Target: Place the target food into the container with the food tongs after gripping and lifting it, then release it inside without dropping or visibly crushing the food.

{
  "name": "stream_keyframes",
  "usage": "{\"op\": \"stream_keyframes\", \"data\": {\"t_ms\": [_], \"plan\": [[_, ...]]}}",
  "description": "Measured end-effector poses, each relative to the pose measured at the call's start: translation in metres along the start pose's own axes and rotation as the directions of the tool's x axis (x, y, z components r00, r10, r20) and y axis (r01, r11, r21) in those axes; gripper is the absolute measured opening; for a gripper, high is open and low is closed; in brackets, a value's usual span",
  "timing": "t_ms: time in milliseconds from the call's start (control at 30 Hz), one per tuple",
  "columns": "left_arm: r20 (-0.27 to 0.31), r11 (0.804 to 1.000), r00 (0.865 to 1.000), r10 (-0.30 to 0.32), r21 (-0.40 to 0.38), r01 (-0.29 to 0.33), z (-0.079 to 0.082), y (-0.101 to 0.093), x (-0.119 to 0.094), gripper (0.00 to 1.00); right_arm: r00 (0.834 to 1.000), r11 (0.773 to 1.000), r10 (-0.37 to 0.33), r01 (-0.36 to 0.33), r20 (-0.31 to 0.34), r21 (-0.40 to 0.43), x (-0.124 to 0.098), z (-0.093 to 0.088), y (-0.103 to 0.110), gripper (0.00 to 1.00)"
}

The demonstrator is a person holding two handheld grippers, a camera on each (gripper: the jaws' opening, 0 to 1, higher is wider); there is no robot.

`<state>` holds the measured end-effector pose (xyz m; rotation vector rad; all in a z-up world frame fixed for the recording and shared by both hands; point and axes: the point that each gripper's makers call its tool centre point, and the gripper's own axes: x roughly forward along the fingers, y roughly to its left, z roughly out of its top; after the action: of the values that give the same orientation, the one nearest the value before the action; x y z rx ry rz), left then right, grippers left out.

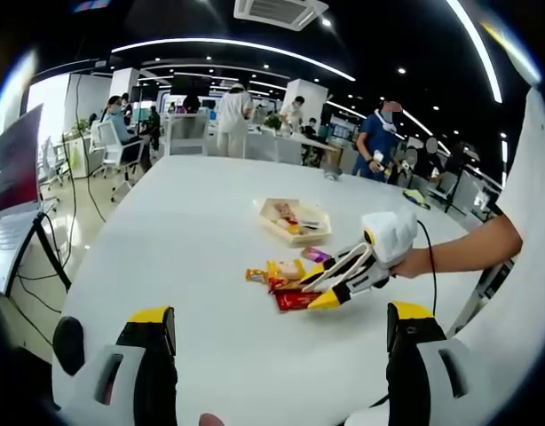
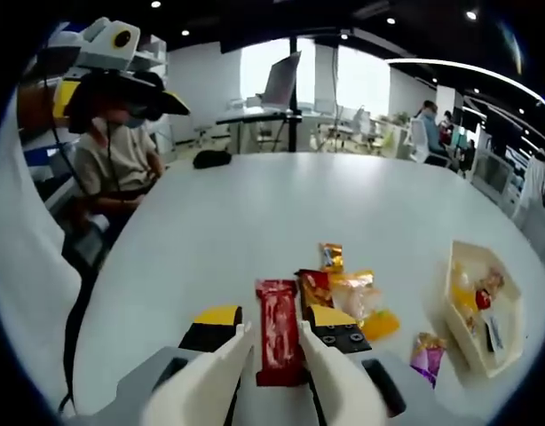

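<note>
A red snack packet [image 2: 277, 333] lies flat on the white table [image 2: 255, 222], between the two white tong blades of my right gripper [image 2: 274, 355]. The blades flank its long edges closely, and the packet rests on the table. In the left gripper view the right gripper [image 1: 319, 293], held by a hand, reaches from the right over the red packet [image 1: 295, 300]. Beyond it stands the pale food tray [image 1: 262, 210], with several packets inside. My left gripper [image 1: 280, 324] hovers at the near table edge, jaws wide apart and holding nothing.
More packets lie beside the red one: orange [image 2: 331, 257], yellow [image 2: 357, 297] and purple [image 2: 426, 355]. The tray [image 2: 452, 302] is to their right. A seated person [image 2: 122, 160] is at the table's left edge. People, desks and chairs [image 1: 122, 151] fill the room behind.
</note>
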<state>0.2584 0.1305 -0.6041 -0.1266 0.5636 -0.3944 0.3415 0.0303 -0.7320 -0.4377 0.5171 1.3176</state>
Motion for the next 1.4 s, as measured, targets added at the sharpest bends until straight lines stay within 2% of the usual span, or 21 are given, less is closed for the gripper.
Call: {"op": "stream_keyframes", "data": {"t_ms": [67, 433, 633, 767, 867, 933, 967, 1000, 1100, 1400], "plan": [[0.0, 1.0, 1.0, 0.005, -0.001, -0.005, 0.0, 0.001, -0.001, 0.99, 1.0, 1.0, -0.012, 0.012, -0.027, -0.012, 0.003, -0.006, -0.003, 0.28], [-0.007, 1.0, 1.0, 0.013, -0.007, -0.013, -0.002, 0.001, -0.001, 0.99, 0.999, 1.0, -0.01, 0.01, -0.035, 0.008, 0.007, -0.005, -0.006, 0.27], [-0.005, 1.0, 1.0, -0.002, 0.002, 0.002, 0.001, -0.004, 0.003, 0.99, 0.998, 0.998, -0.036, 0.039, -0.055, 0.054, 0.007, -0.007, -0.01, 0.23], [-0.002, 1.0, 1.0, -0.007, 0.005, 0.007, 0.003, -0.005, 0.003, 0.99, 0.997, 0.997, -0.045, 0.048, -0.064, 0.053, 0.007, -0.008, -0.01, 0.22], [-0.002, 1.0, 1.0, -0.003, 0.009, 0.003, 0.003, -0.005, 0.0, 0.99, 0.996, 0.992, -0.054, 0.061, -0.067, 0.108, 0.005, -0.008, -0.013, 0.22], [0.002, 1.0, 1.0, 0.002, 0.008, -0.002, 0.003, -0.004, -0.004, 0.99, 0.997, 0.99, -0.054, 0.06, -0.048, 0.131, 0.002, -0.005, -0.012, 0.23], [0.006, 1.0, 1.0, 0.004, 0.005, -0.004, 0.003, -0.003, -0.005, 0.99, 0.997, 0.989, -0.072, 0.073, -0.019, 0.127, 0.0, -0.001, -0.014, 0.23], [0.009, 1.0, 1.0, 0.004, 0.002, -0.004, 0.003, -0.003, -0.005, 0.99, 0.998, 0.989, -0.053, 0.058, -0.036, 0.138, -0.001, -0.002, -0.011, 0.23], [0.034, 1.0, 0.999, -0.009, -0.027, 0.01, 0.007, -0.006, -0.005, 0.99, 0.997, 0.989, -0.066, 0.07, -0.033, 0.127, -0.007, 0.002, -0.012, 0.23], [0.02, 0.998, 0.998, -0.06, 0.009, 0.059, 0.009, -0.022, 0.007, 0.99, 0.99, 0.979, -0.138, 0.134, 0.011, 0.153, -0.039, 0.012, -0.015, 0.23]]}}
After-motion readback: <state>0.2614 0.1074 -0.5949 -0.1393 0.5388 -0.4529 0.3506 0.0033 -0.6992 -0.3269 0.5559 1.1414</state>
